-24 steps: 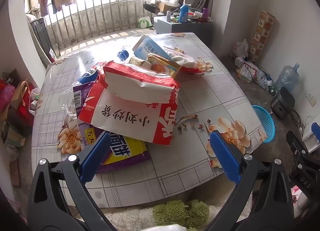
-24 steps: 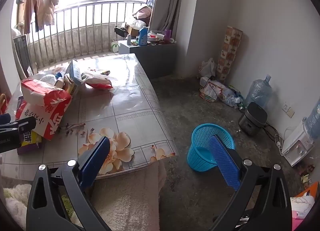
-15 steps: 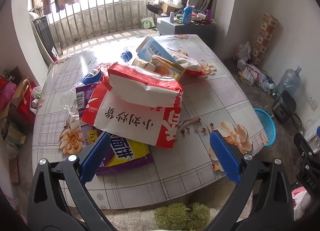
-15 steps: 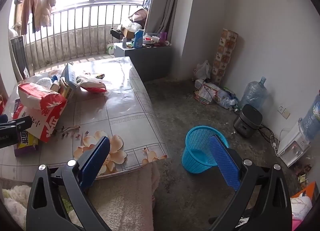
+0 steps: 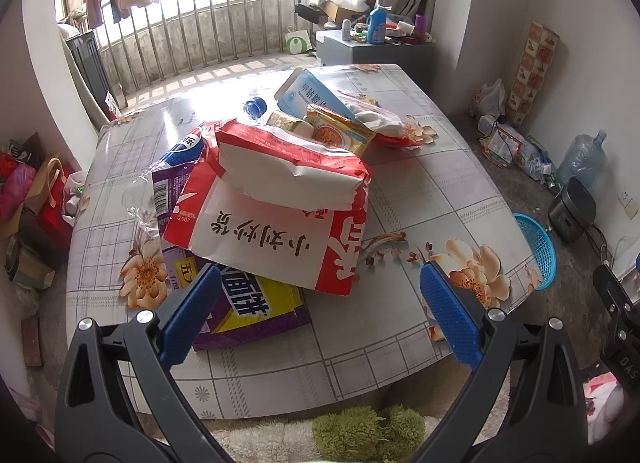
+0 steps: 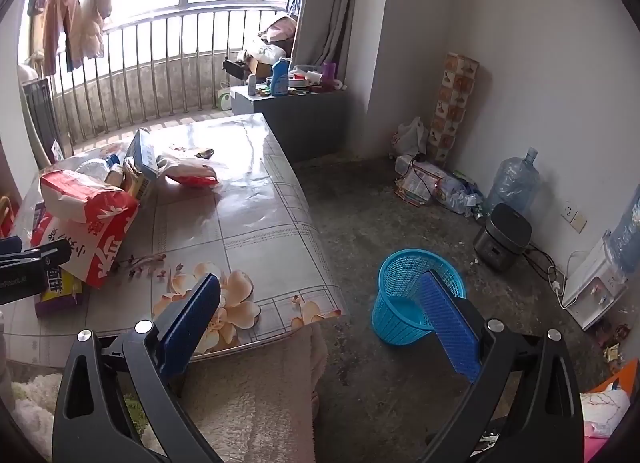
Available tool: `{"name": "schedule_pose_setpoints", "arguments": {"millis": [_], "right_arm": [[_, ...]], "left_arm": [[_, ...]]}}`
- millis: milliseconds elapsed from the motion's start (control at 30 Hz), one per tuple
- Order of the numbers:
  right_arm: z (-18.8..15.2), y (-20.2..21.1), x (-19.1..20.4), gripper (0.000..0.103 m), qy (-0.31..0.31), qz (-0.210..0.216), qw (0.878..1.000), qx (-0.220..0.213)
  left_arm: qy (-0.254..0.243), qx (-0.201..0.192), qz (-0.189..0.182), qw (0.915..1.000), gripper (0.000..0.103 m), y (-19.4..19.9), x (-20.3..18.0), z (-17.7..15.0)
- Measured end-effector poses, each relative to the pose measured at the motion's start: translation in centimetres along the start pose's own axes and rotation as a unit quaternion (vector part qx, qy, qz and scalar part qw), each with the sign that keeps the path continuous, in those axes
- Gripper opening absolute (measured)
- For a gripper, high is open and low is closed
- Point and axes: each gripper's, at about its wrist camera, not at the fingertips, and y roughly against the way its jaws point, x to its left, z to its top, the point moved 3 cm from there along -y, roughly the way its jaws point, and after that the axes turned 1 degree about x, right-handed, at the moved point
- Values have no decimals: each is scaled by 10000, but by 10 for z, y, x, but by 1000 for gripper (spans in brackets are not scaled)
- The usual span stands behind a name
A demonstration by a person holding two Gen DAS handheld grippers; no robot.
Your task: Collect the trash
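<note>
— While both my grippers hang above the near edge of the desk (image 5: 400, 359), which step am I on?

— The first pick, I'd judge. Your left gripper (image 5: 320, 315) has its jaws released and grasping nothing, aimed at the trash pile (image 5: 276, 199) heaped toward the desk's left side and far edge. Your right gripper (image 6: 326, 327) is released too and carries nothing.

— Where does it all go?

— Probably the blue basket (image 6: 412, 295) on the floor, just off the desk's near right corner. It looks empty.

— What does the next move call for?

— Lowering the left jaws onto the red and white bag (image 5: 280, 223) on top, which overlaps the purple packet (image 5: 256, 315). It looks soft, so grasp an edge.

— Do my views differ?

— The left shows the pile's layers, including a blue carton (image 5: 312, 97). The right shows the whole basket; the left catches only its rim.
</note>
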Motion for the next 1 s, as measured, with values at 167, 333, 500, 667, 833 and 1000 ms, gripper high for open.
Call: {"name": "schedule_pose_setpoints", "arguments": {"millis": [167, 333, 500, 667, 833, 1000], "right_arm": [[-1, 1, 2, 97, 9, 2, 10000, -4], [-1, 1, 3, 97, -18, 19, 10000, 7], [-1, 3, 4, 97, -15, 14, 10000, 3], [-2, 2, 5, 97, -21, 15, 10000, 2], [-2, 2, 5, 97, -19, 19, 10000, 2], [-2, 2, 5, 97, -18, 14, 10000, -2]], "left_arm": [[13, 8, 1, 10000, 95, 0, 0, -1], [64, 24, 36, 10000, 95, 1, 5, -3], [80, 35, 52, 9999, 95, 2, 8, -5], [100, 32, 66, 9999, 95, 2, 9, -4], [83, 43, 76, 9999, 95, 3, 9, -3], [92, 40, 94, 9999, 95, 3, 10, -2]]}}
